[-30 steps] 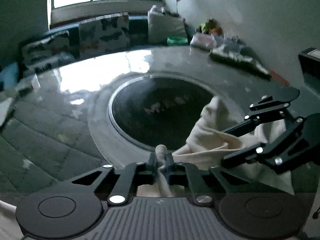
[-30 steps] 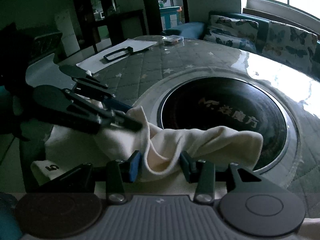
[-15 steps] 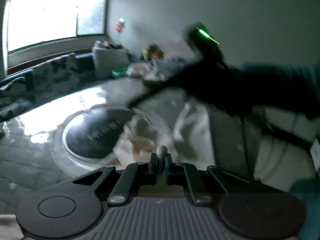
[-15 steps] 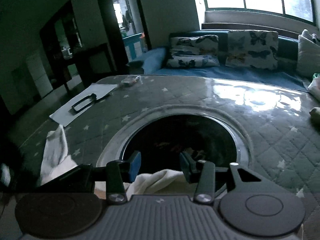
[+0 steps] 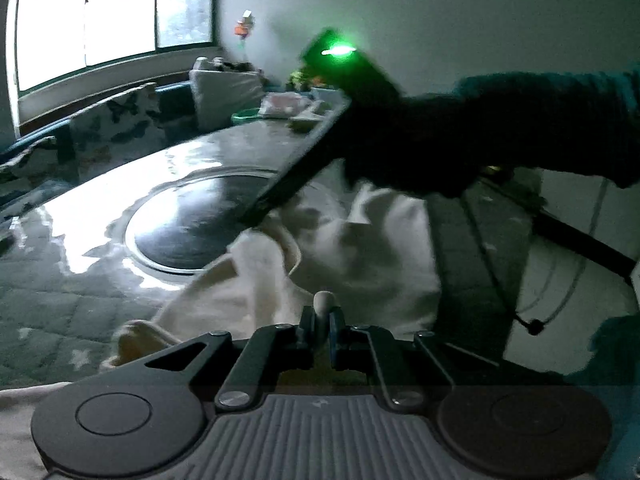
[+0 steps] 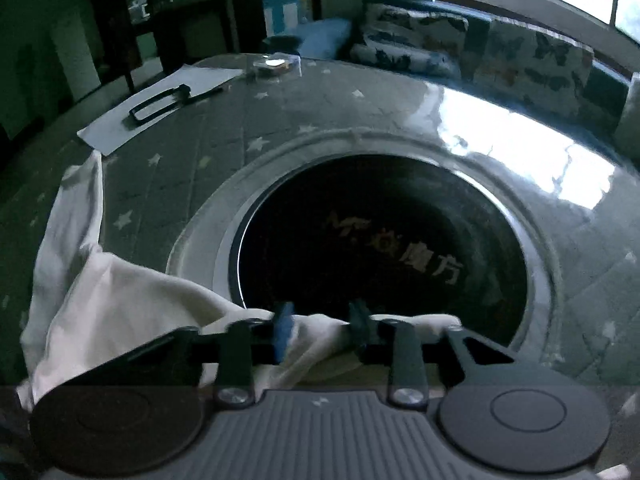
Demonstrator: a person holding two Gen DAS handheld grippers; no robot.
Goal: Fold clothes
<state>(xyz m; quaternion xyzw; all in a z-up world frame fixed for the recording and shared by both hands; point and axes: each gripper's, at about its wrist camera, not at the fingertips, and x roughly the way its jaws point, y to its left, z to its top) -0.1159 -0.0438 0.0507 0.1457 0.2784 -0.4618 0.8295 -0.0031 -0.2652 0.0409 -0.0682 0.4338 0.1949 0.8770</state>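
My left gripper (image 5: 323,322) has its jaws pinched tight on a bunched fold of the cream garment (image 5: 360,248), which lies crumpled on the quilted table (image 5: 60,300) beside the dark round inset (image 5: 200,232). My right gripper (image 6: 322,328) has its jaws apart, with cloth lying loosely between them. The garment (image 6: 120,300) trails off to the left there.

Black linkage left gripper (image 5: 322,326), silver screws, ribbed grey body, blue pads.
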